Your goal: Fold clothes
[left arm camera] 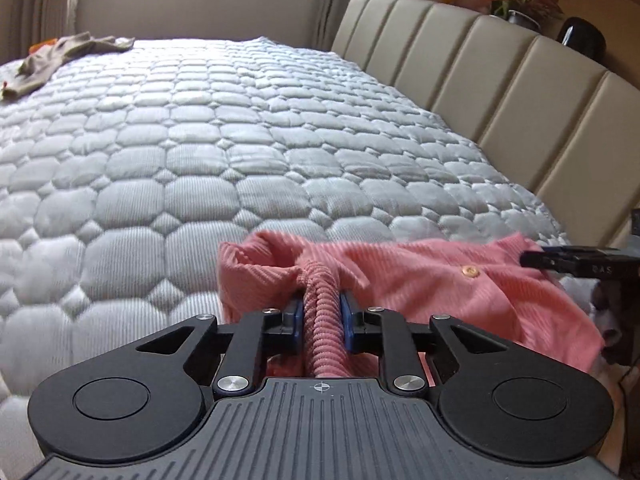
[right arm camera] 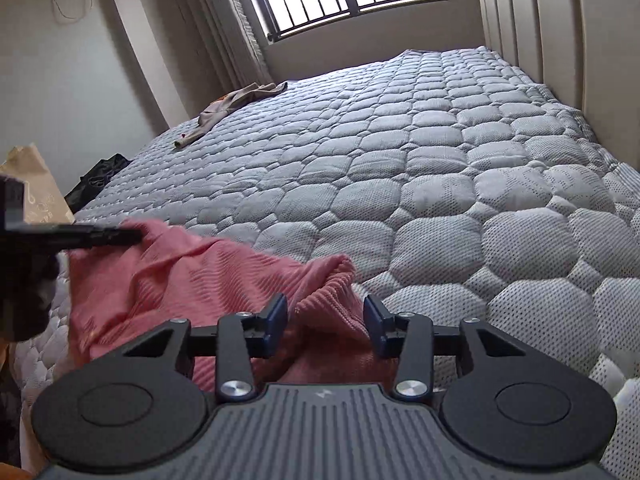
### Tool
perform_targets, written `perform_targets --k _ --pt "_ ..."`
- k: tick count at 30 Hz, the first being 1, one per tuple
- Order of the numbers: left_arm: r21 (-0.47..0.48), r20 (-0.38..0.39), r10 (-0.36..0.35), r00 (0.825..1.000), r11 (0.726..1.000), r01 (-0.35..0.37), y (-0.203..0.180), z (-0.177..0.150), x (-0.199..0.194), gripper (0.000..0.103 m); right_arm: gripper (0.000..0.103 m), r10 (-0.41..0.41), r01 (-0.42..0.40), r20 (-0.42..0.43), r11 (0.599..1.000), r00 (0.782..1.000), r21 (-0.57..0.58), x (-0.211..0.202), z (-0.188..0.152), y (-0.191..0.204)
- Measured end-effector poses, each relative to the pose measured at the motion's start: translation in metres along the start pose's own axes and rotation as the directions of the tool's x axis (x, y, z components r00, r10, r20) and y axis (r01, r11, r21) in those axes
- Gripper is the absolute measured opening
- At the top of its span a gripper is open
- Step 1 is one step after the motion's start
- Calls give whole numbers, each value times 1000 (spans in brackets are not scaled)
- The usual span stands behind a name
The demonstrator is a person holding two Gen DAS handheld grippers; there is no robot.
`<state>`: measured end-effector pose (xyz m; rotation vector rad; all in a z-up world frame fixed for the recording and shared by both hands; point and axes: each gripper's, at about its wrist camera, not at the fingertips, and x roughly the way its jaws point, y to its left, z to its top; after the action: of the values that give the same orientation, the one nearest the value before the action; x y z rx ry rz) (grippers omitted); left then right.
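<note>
Pink top [left arm camera: 420,280] on near edge of bed [left arm camera: 200,140]. Soft, light ribbed knit; bunches easily. Left gripper [left arm camera: 321,314] fingers clamped on ribbed hem roll. Right gripper [right arm camera: 326,322] fingers wide, straddling fabric, probably ungripped. Best hold: hem corners.

garment: pink ribbed knit cardigan [left arm camera: 420,280] with a small round button
state: crumpled, unfolded
place: near edge of grey quilted mattress [left arm camera: 200,140]

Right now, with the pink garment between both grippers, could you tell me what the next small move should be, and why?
Probably close the right gripper: its jaws stand open around a bunched ribbed fold of the pink cardigan, while the left gripper is already clamped on a ribbed edge. With both ends held, the cardigan could be lifted and spread on the quilted mattress.
</note>
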<state>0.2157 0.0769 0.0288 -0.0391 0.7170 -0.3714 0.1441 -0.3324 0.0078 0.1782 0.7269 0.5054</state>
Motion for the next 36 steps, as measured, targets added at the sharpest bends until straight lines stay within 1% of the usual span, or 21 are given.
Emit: perform_targets --k 1,4,6,8,10,12,15,17,18,20,22,23,24,25,28,31,32,33,34,35,36 --pt "27 22 32 999 999 -33 0 8 5 18 36 25 -26 -17 1000 1000 -13 -2 -5 10" --pt "39 63 99 993 994 -101 6 29 24 18 36 94 -101 -78 990 993 -94 -8 -19 46" --pt "10 70 113 991 993 -114 15 35 33 19 36 105 -117 -82 981 991 -156 -15 -17 61" --pt "-65 66 92 994 994 -88 27 34 31 21 36 103 -114 -64 971 993 -209 -25 -9 70" --pt "-118 75 71 995 991 -62 34 27 17 26 37 89 -90 -15 970 996 -226 -35 8 71" --pt "-137 89 60 994 989 -47 38 13 -5 36 42 73 -61 47 975 996 -216 -43 31 66" --pt "-176 83 57 995 983 -42 49 -14 -36 47 45 115 -96 98 980 989 -175 -34 68 64" --pt "-211 71 65 995 976 -49 59 -31 -51 48 55 161 -146 92 978 983 -149 -13 89 66" --pt "-242 62 55 997 970 -39 66 -38 -56 51 56 186 -177 63 975 981 -131 8 97 70" --pt "-313 65 -13 998 949 32 77 -47 -59 55 56 212 -212 -4 973 977 -89 51 105 76" --pt "-379 89 -96 991 917 123 84 -51 -57 69 56 214 -218 -81 975 974 -51 92 101 82" --pt "-402 106 -137 985 900 168 85 -52 -53 82 56 195 -201 -103 979 975 -47 100 94 84" --pt "-417 117 -166 979 886 201 84 -53 -48 87 56 177 -183 -125 982 976 -42 109 87 86" --pt "-430 122 -184 975 876 219 84 -52 -42 87 56 163 -170 -141 985 977 -42 114 80 88" --pt "-484 128 -218 968 838 253 81 -49 -17 94 56 154 -162 -104 984 983 -80 86 69 91" --pt "-521 128 -247 960 807 277 73 -41 10 92 59 102 -104 -20 991 995 -88 38 69 78" --pt "-519 127 -238 963 811 269 69 -37 16 85 62 77 -76 10 994 997 -81 21 70 71" --pt "-516 124 -224 967 817 255 64 -35 14 73 62 52 -49 38 996 998 -72 6 70 63" --pt "-513 120 -210 970 824 241 59 -33 11 51 62 26 -23 59 998 998 -57 -6 69 55" --pt "-510 116 -195 974 829 227 55 -31 8 41 62 3 0 77 999 997 -43 -15 67 48" --pt "-507 113 -181 977 835 213 50 -29 5 36 62 -10 13 87 1000 996 -27 -19 65 42"
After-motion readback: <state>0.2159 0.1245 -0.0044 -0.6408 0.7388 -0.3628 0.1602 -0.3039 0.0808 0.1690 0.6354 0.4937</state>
